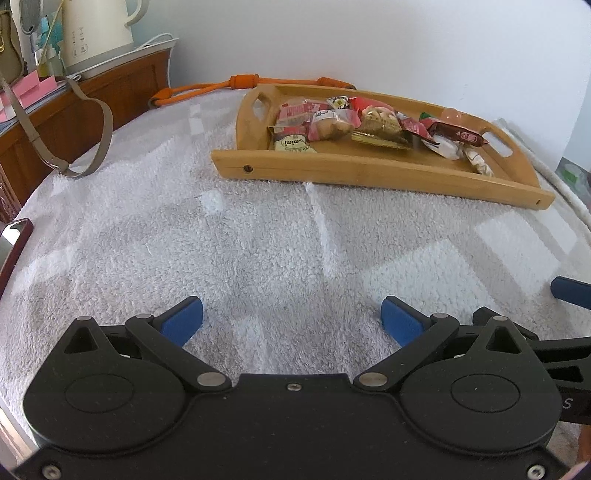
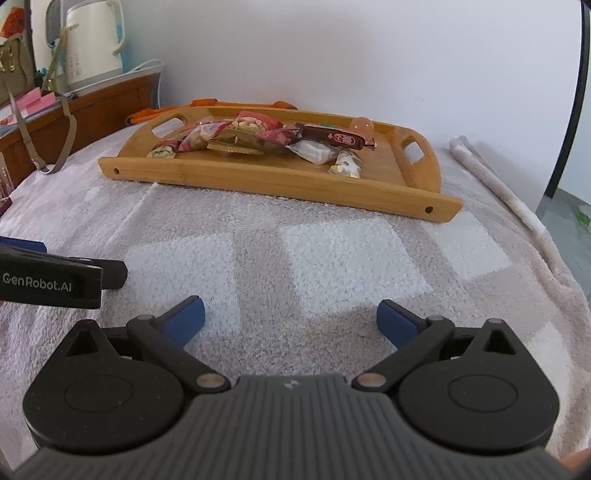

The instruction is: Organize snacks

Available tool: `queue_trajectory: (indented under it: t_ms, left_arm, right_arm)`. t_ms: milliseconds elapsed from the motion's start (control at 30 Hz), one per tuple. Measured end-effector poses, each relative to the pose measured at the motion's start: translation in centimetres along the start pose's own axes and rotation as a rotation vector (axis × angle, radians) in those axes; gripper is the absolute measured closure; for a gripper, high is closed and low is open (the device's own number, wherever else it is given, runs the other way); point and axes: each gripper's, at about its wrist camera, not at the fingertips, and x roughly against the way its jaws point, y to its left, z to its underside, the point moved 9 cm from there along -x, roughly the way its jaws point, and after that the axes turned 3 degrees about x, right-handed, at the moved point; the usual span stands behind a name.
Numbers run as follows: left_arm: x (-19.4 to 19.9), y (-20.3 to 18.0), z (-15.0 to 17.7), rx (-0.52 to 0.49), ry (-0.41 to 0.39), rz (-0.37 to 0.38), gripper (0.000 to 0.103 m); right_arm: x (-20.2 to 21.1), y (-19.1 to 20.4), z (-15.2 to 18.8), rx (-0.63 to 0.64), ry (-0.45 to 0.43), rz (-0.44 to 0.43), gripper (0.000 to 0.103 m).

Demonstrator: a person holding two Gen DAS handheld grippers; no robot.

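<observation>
A wooden tray (image 1: 369, 173) with cut-out handles lies on a checked white and grey towel (image 1: 240, 240) at the far side; it also shows in the right wrist view (image 2: 280, 181). Several wrapped snacks (image 1: 332, 122) lie piled in it, among them a brown bar (image 2: 338, 138) and a pink jelly cup (image 2: 362, 125). My left gripper (image 1: 291, 317) is open and empty, low over the towel, well short of the tray. My right gripper (image 2: 290, 317) is open and empty too, beside it on the right.
A cream kettle (image 1: 99, 33) stands on a wooden cabinet (image 1: 92, 103) at the far left. A grey bag strap (image 1: 74, 122) hangs onto the towel. An orange cord (image 1: 207, 88) lies behind the tray. The towel's rolled edge (image 2: 498, 184) runs along the right.
</observation>
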Motion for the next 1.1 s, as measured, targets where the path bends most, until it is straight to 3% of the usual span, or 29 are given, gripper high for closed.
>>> queue_trajectory:
  t_ms: [1100]
  left_arm:
    - [-0.32, 0.05, -0.01, 0.0, 0.024, 0.018, 0.0]
  right_arm:
    - [-0.02, 0.0, 0.04, 0.0, 0.0, 0.0, 0.0]
